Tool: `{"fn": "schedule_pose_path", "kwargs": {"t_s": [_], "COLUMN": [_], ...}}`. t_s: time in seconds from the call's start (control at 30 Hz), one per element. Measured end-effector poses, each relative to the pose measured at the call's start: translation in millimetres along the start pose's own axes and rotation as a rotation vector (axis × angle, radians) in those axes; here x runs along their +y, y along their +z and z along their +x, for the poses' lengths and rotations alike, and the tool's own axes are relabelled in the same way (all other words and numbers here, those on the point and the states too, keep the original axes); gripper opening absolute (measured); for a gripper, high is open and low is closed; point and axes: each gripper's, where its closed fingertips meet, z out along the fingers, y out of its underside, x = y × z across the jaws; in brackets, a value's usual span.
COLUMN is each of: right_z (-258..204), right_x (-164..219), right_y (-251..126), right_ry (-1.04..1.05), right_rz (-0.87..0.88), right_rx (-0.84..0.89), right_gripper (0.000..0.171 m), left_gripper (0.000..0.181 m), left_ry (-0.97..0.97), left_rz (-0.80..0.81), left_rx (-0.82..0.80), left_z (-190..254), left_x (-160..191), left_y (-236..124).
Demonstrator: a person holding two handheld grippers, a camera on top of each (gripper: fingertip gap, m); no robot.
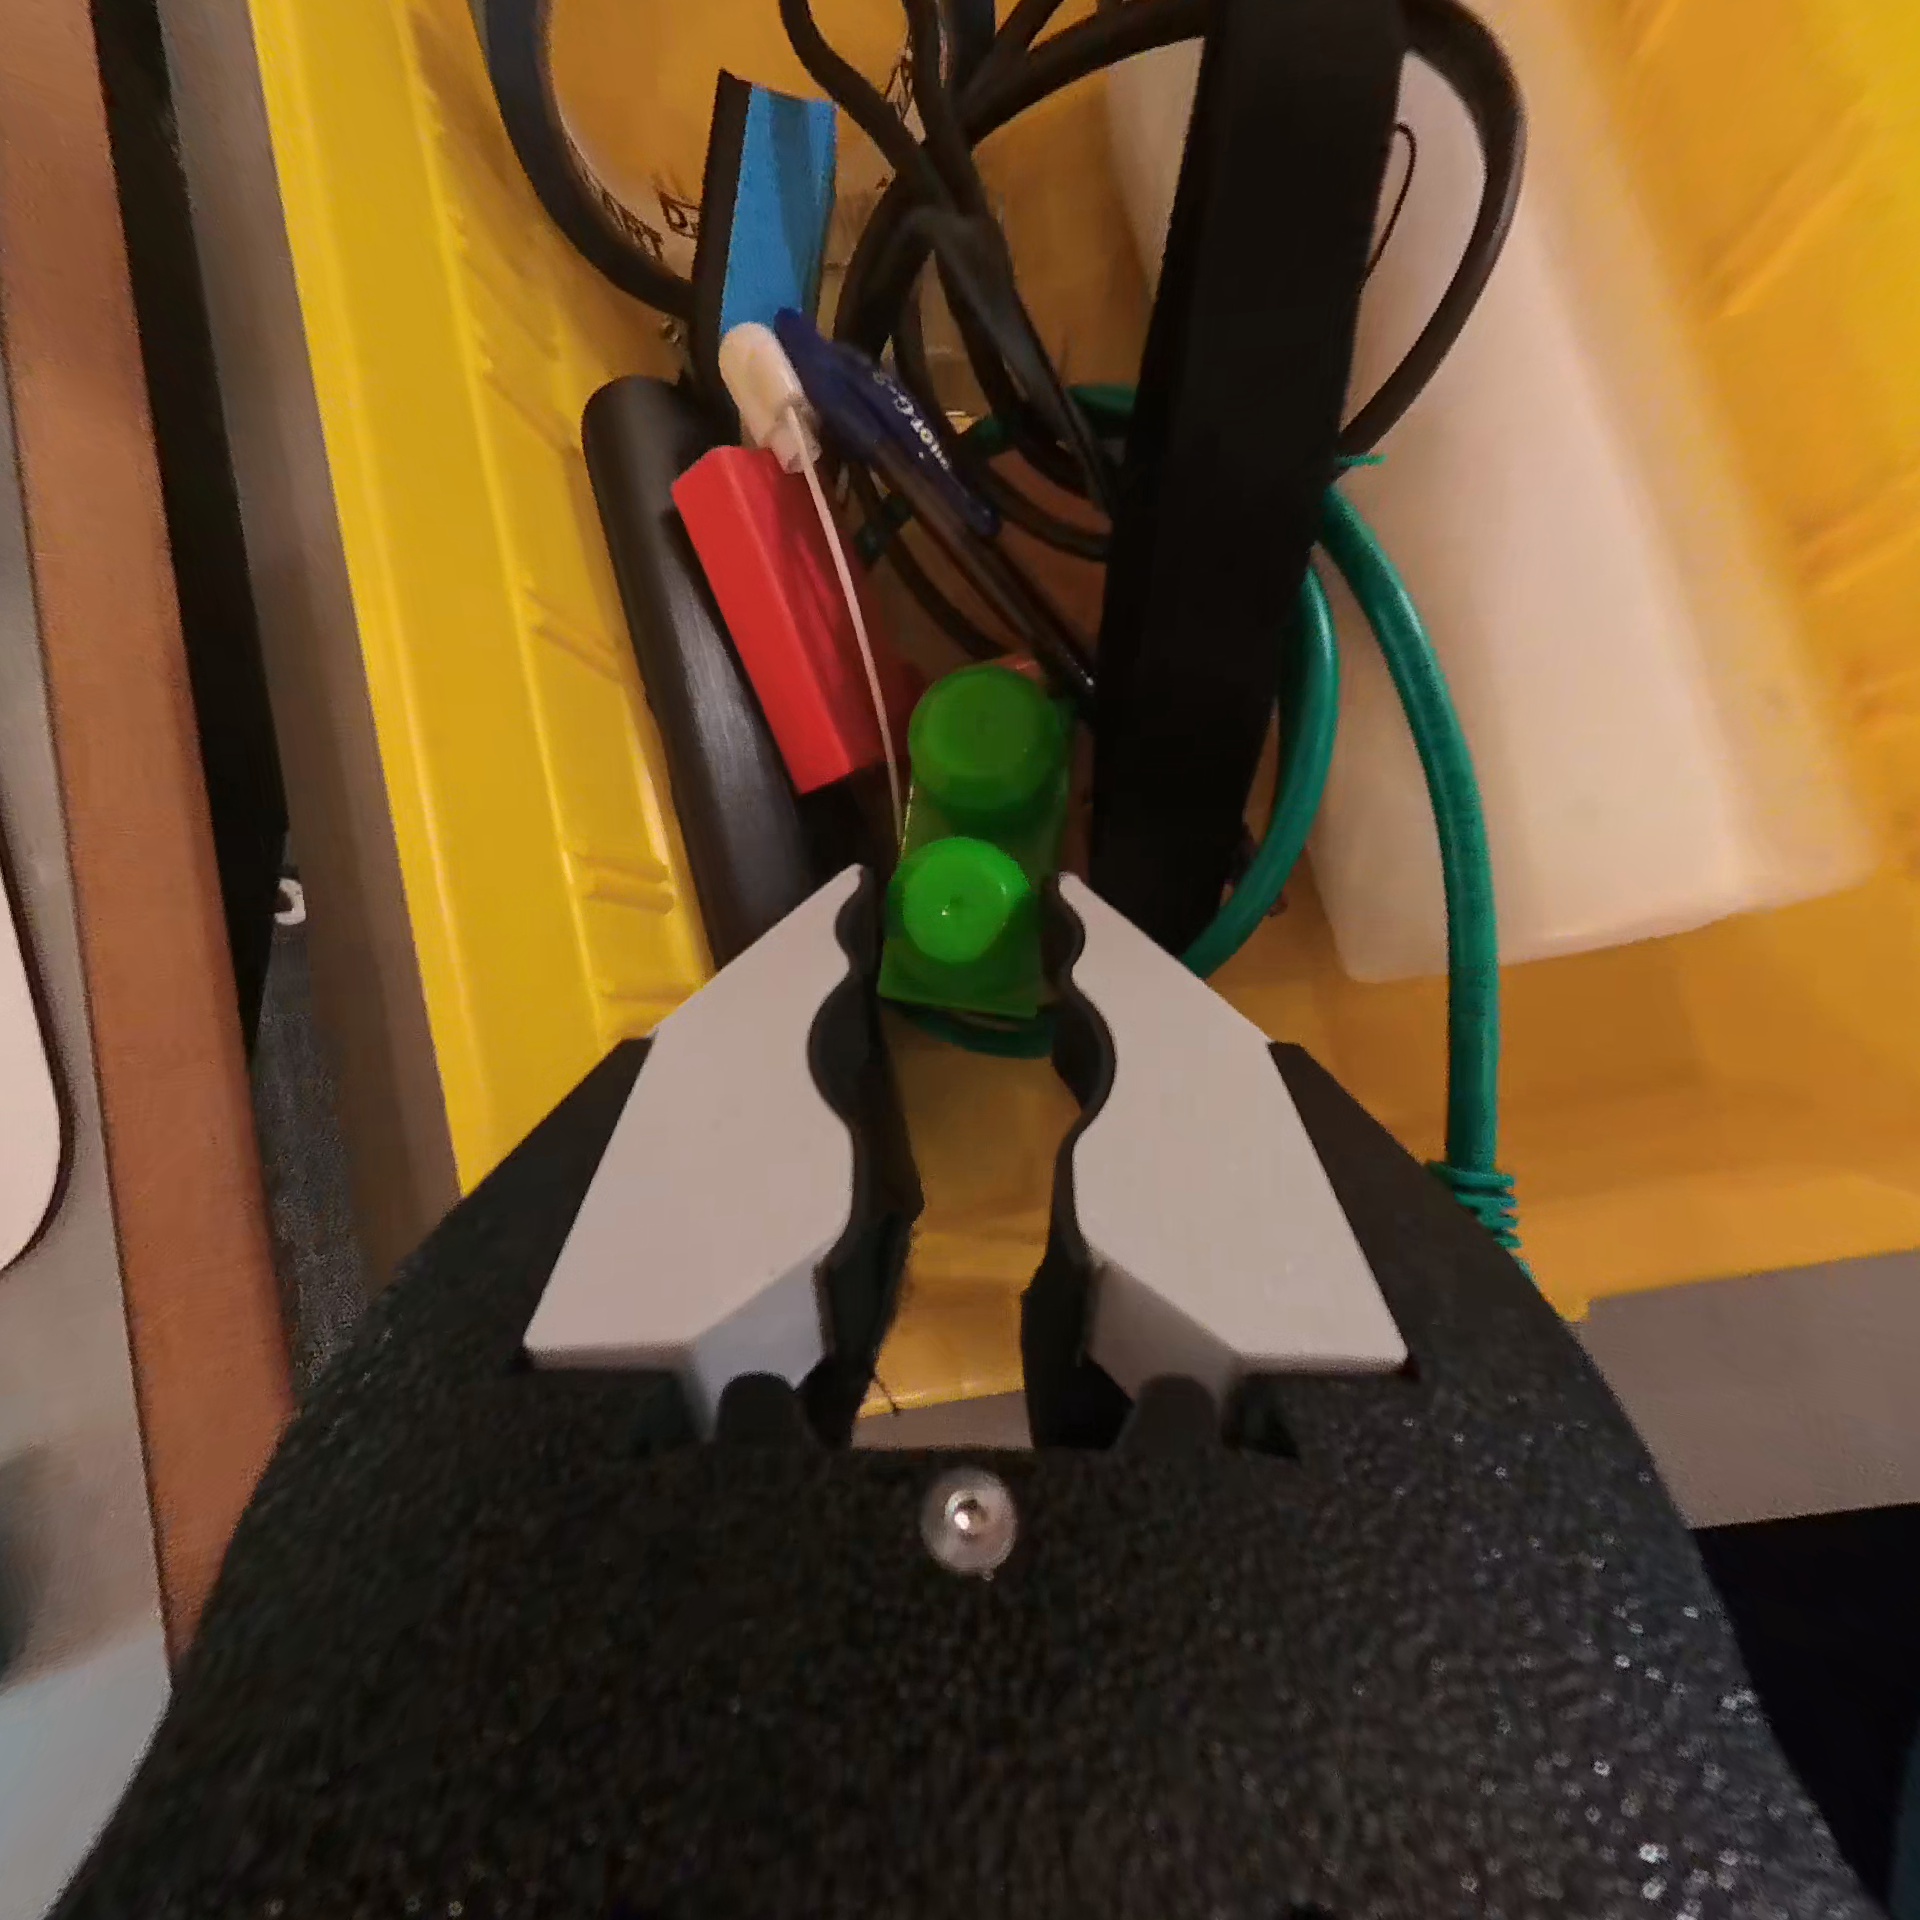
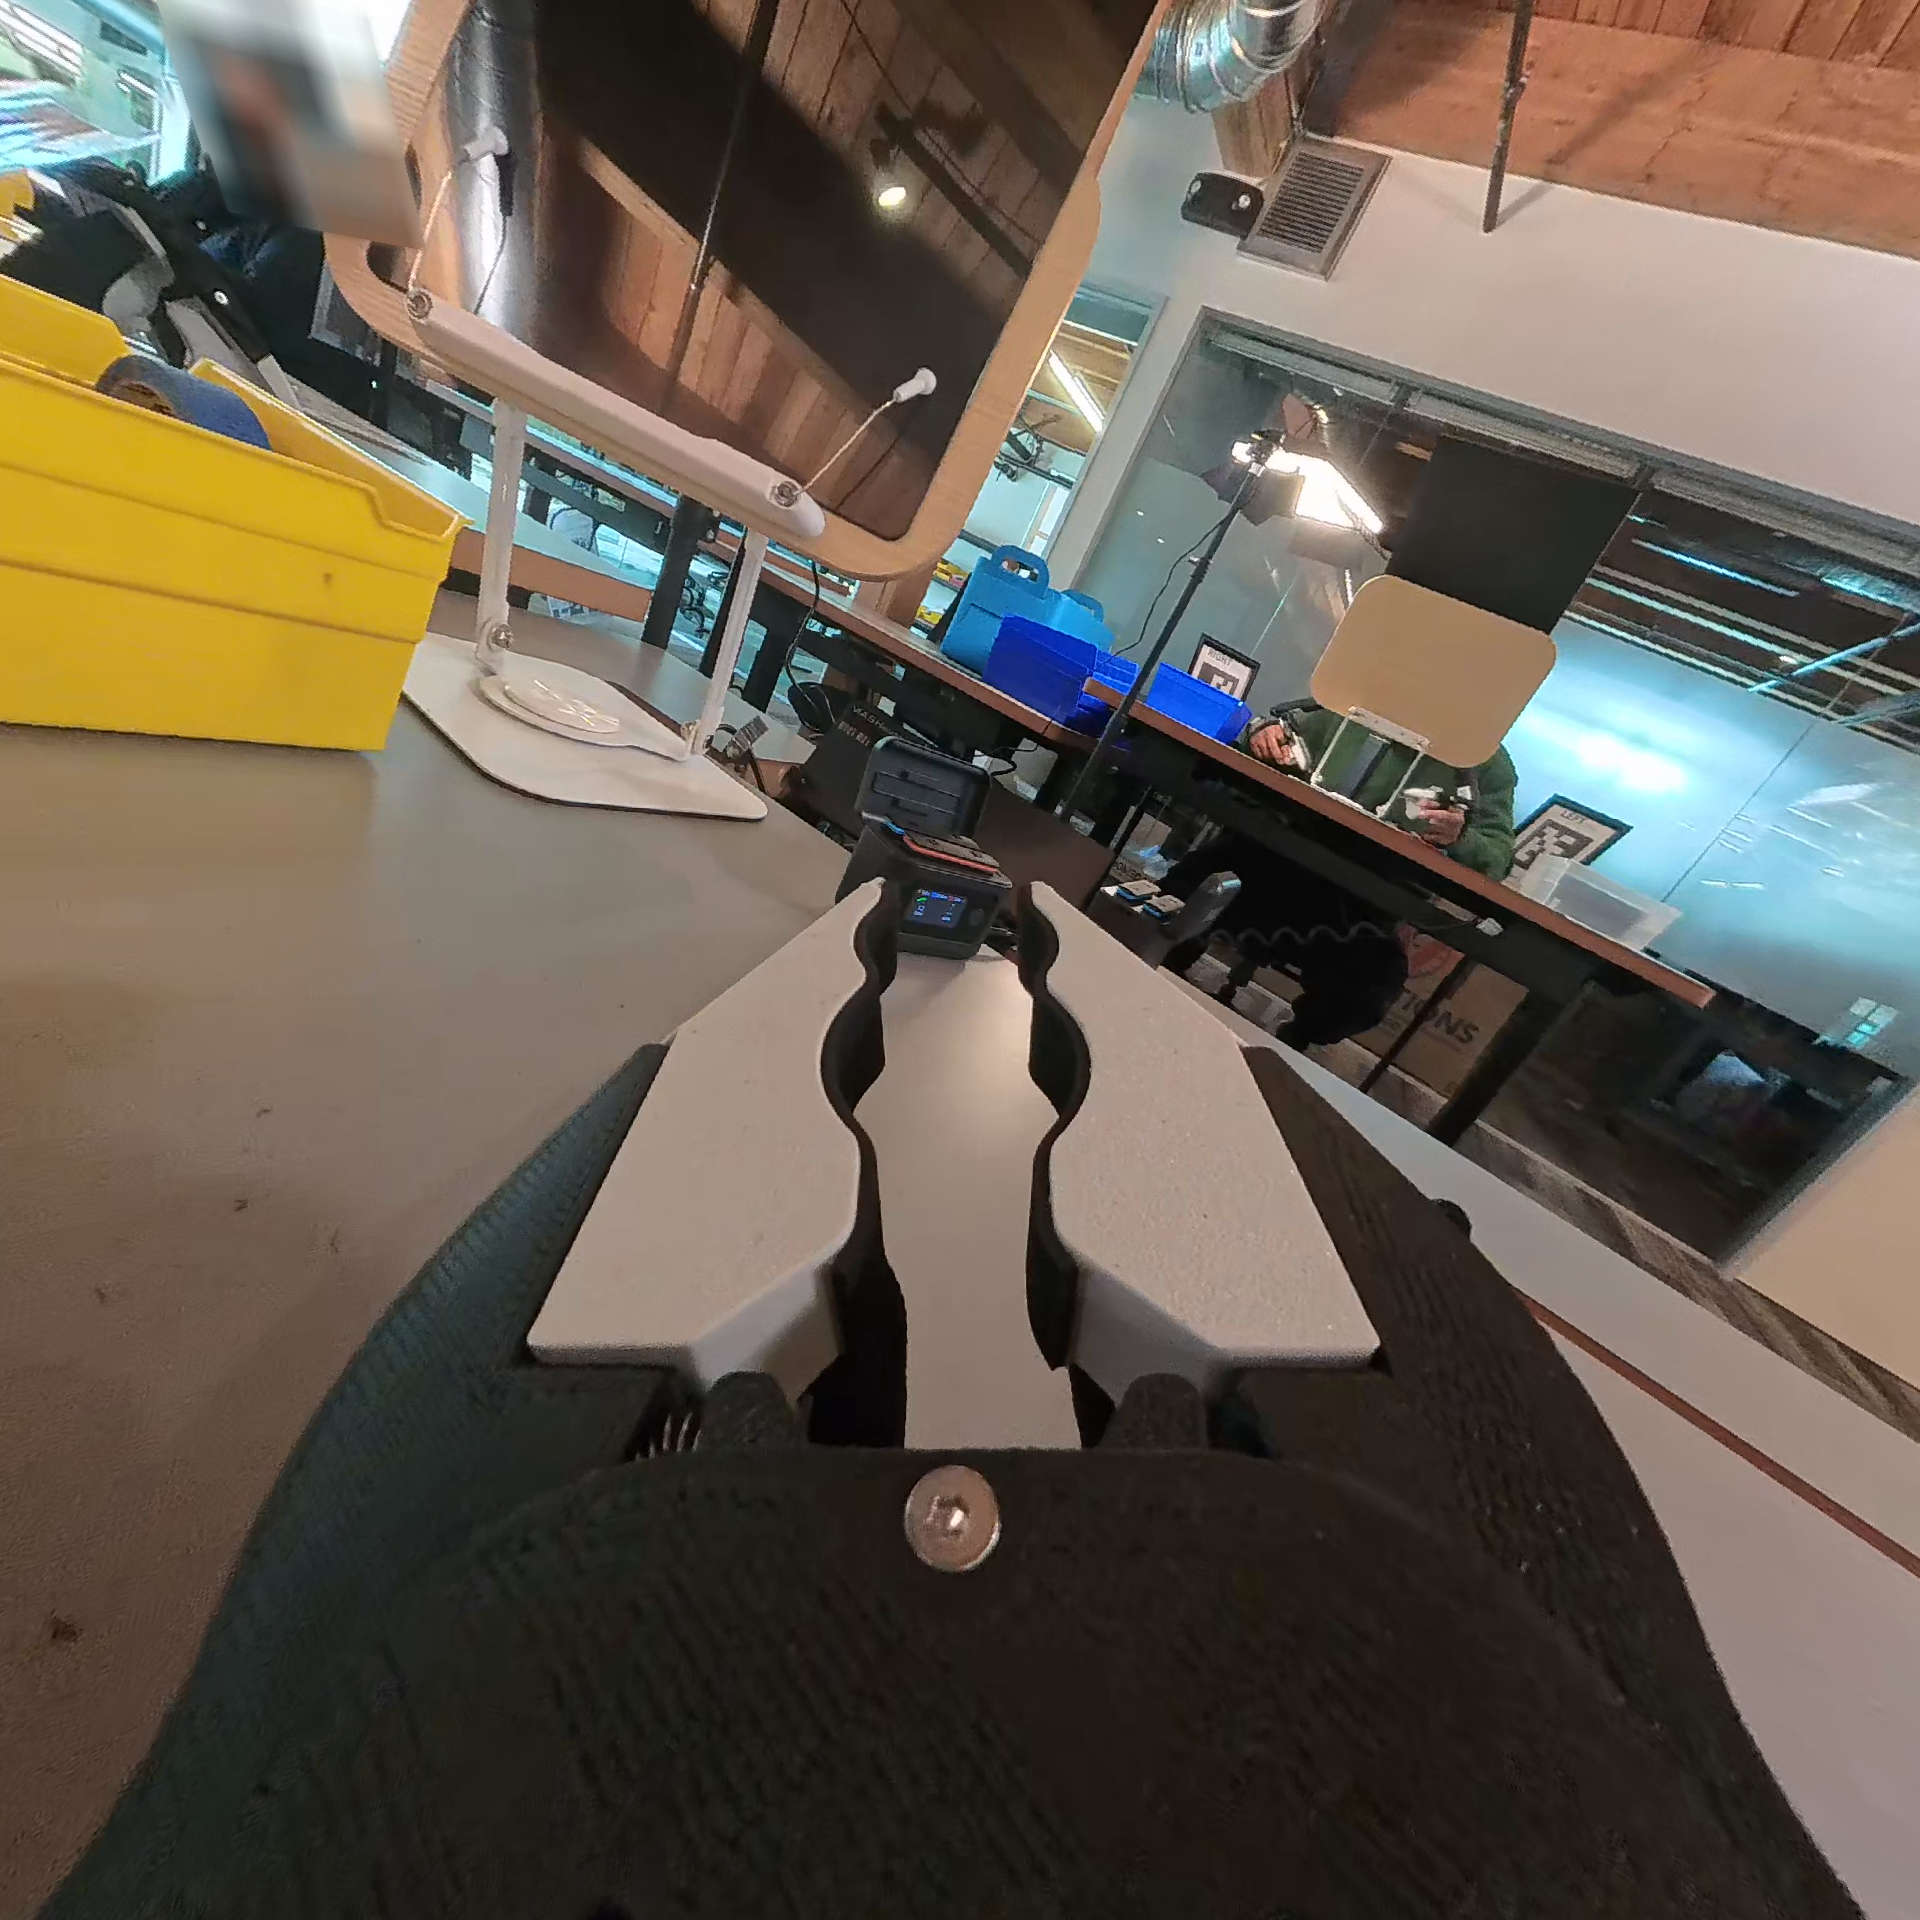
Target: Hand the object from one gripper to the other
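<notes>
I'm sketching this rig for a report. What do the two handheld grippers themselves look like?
Both look alike. The left gripper has a black, rough-textured plastic body, two light grey wedge-shaped fingers lined with wavy black pads, and a silver screw at the centre. The right gripper matches: black ribbed body, pale grey fingers, wavy black inner pads, one silver screw. No cables, markings or sleeves show.

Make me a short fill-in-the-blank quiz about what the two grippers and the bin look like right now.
1. The left gripper reaches into a ____ bin.
2. Between its fingers sits a ____ toy brick.
3. The block beside the black handle is ____.
4. The right gripper holds ____.

Missing words: yellow; green; red; nothing
</notes>
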Motion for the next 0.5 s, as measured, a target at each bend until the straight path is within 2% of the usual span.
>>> {"fn": "schedule_pose_path", "kwargs": {"t_s": [0.03,0.27,0.37,0.5], "right_z": [0,-1,-2,-3], "right_x": [0,0,0,1], "right_y": [0,0,1,1], "right_ry": [-0.001,-0.004,-0.008,-0.011], "right_rz": [0.0,-0.002,-0.002,-0.007], "right_rx": [-0.001,-0.008,-0.009,-0.014], "right_gripper": [0.021,0.021,0.021,0.021], "left_gripper": [0.029,0.027,0.027,0.026], "left_ry": [-0.005,-0.046,-0.034,-0.006], "left_rz": [-0.005,-0.032,0.059,0.227], "left_rx": [0.003,0.037,-0.01,-0.141], "left_z": [0,0,-6,-21], "left_x": [0,1,-12,-40], "left_y": [0,-2,-14,-52]}}
